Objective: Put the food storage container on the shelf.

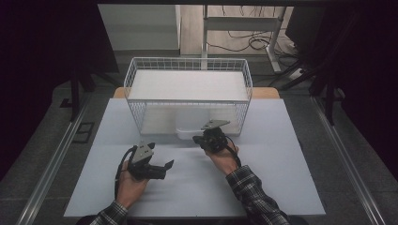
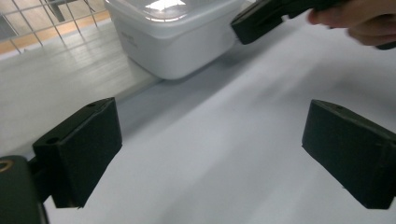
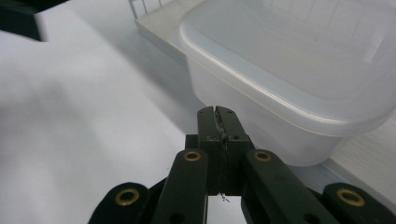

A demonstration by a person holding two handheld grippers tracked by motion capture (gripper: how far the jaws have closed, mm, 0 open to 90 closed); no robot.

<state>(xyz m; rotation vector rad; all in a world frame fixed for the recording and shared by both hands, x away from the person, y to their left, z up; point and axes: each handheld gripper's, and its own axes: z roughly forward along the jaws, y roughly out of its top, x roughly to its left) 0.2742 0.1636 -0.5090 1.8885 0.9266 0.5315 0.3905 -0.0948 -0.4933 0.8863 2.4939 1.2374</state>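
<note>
Right claw, jaws pressed together on nothing, sits at the tub's near wall at its 12 o'clock; left claw gapes empty; a push may skid the tub deeper under the basket.

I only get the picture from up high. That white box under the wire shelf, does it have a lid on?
Observer: Yes. In the right gripper view the box has a see-through lid sitting on top.
Operator: Is the right tool pinching it?
Observer: No. The right tool is shut on nothing, with its tip just in front of the box wall.
Operator: And the left one, what is it doing?
Observer: The left tool is wide open over the bare table, with nothing between its jaws.
Operator: Is the box all the way under the shelf?
Observer: No. In the left gripper view its near corner sticks out past the shelf's bottom board.
</note>
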